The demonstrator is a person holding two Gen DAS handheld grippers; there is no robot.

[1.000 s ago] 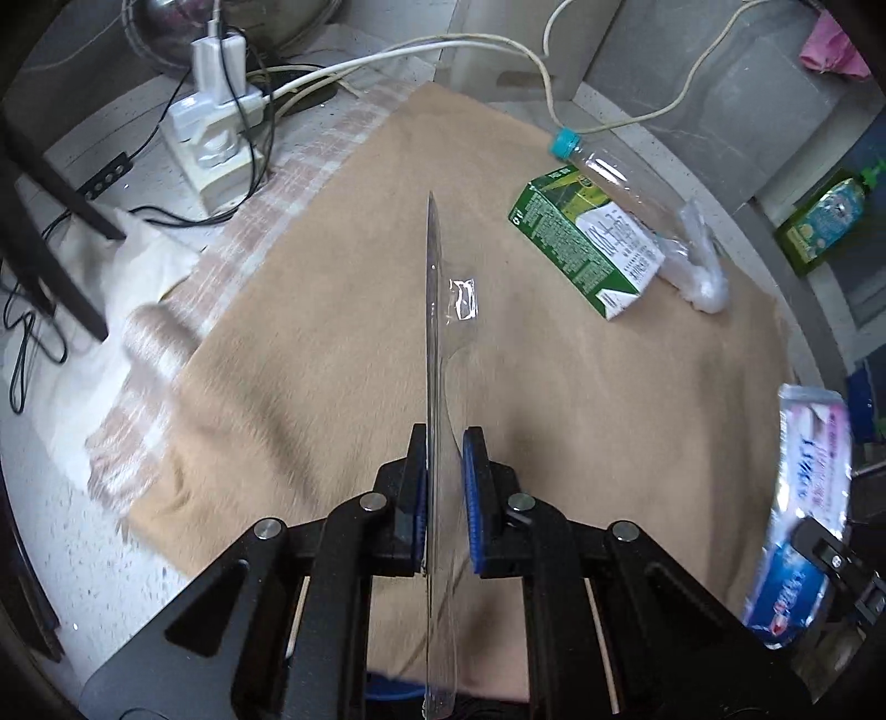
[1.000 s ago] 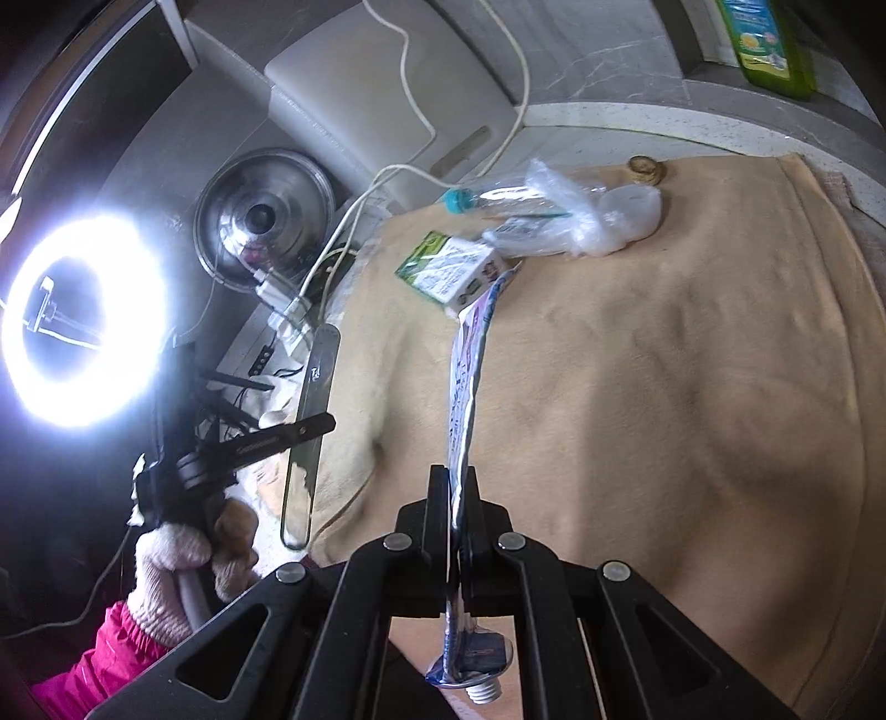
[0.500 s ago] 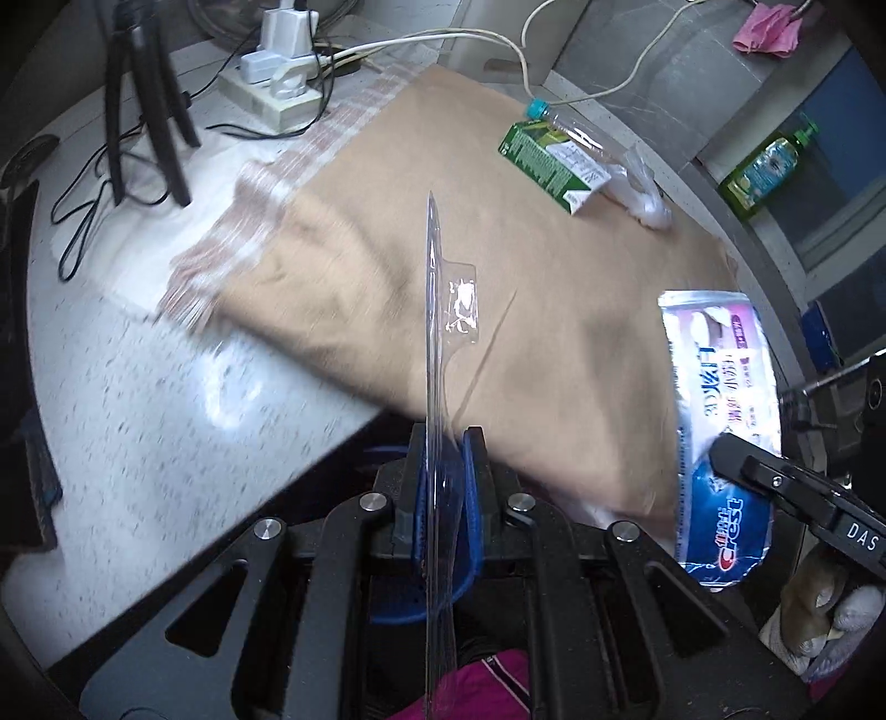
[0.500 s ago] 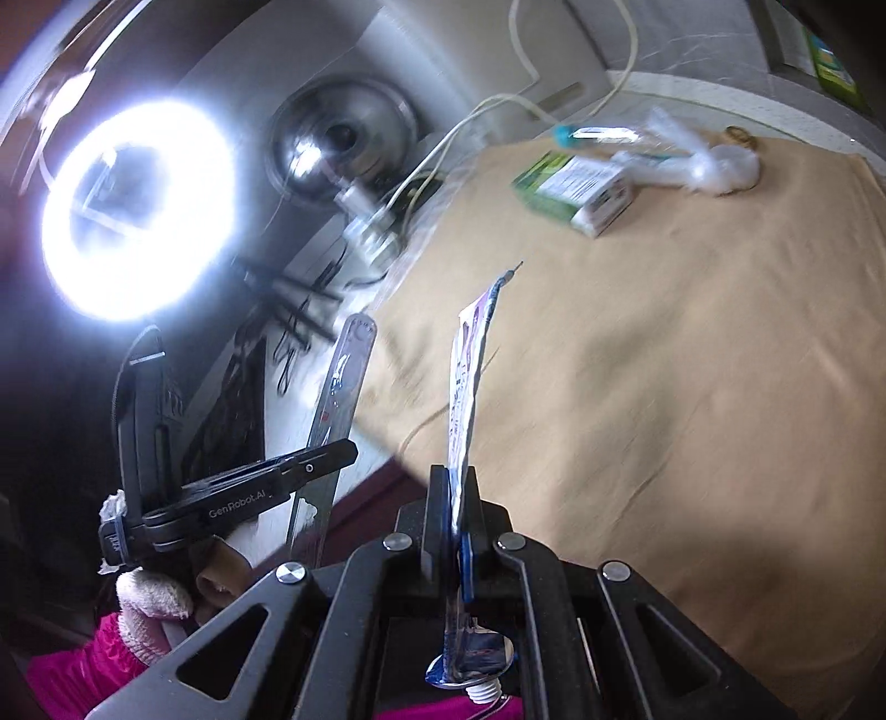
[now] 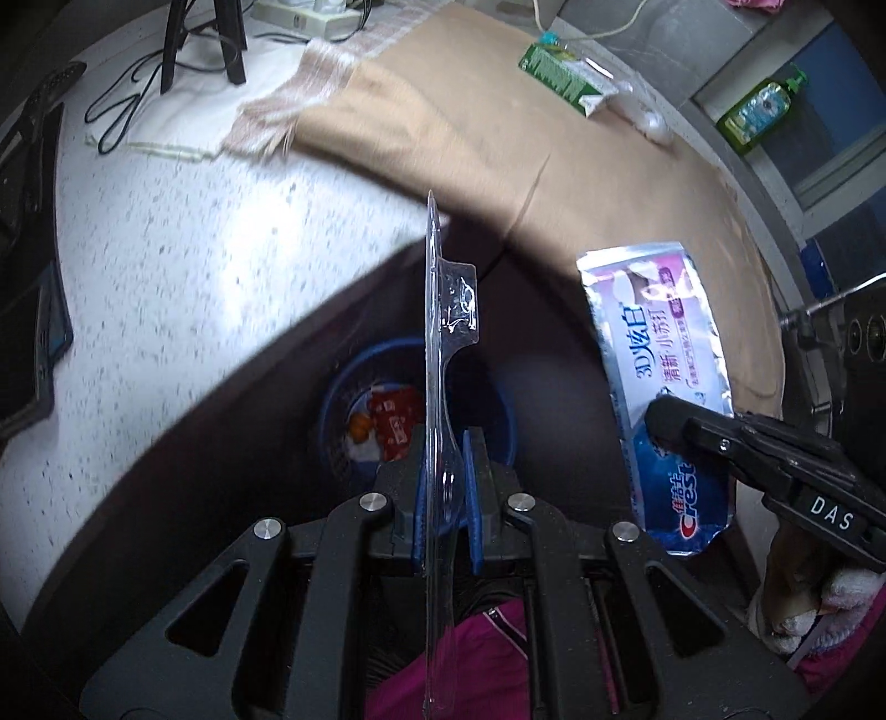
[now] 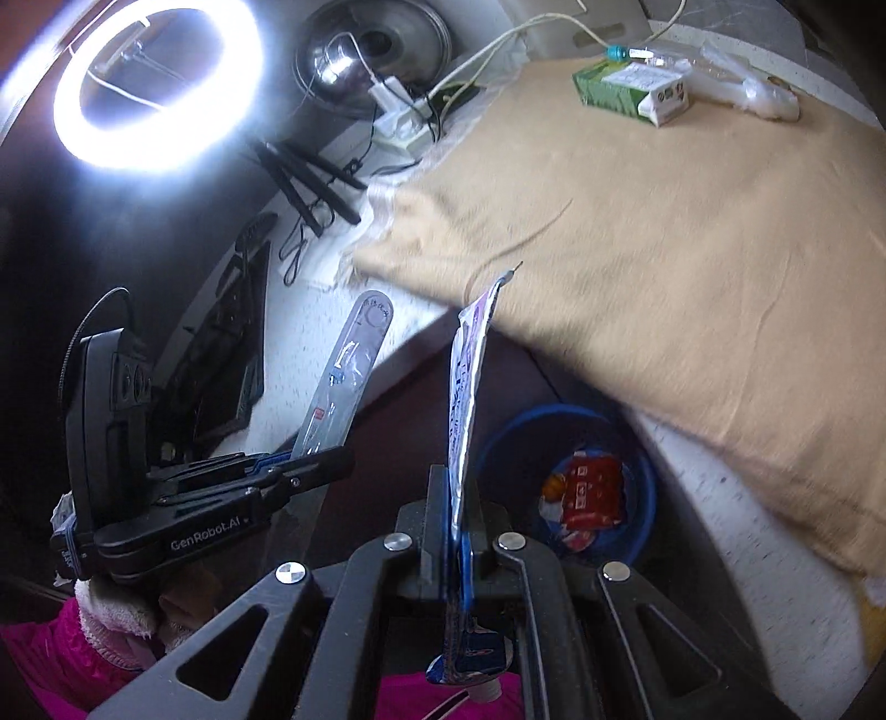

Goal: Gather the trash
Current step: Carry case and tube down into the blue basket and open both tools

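My left gripper is shut on a clear plastic blister pack, held edge-on above a blue bin on the dark floor. The bin holds red wrappers. My right gripper is shut on a flattened Crest toothpaste tube, beside the bin. The tube shows in the left wrist view, the blister pack in the right wrist view. A green carton and a clear bottle lie on the tan cloth far back.
The white speckled counter curves around the bin. A power strip with cables, a tripod's legs and a lit ring light stand at the counter's back left. A green soap bottle sits on the sill.
Both grippers have pulled back from the tan cloth past the counter's edge, still holding their items. The blue bin on the floor has come into view below them.
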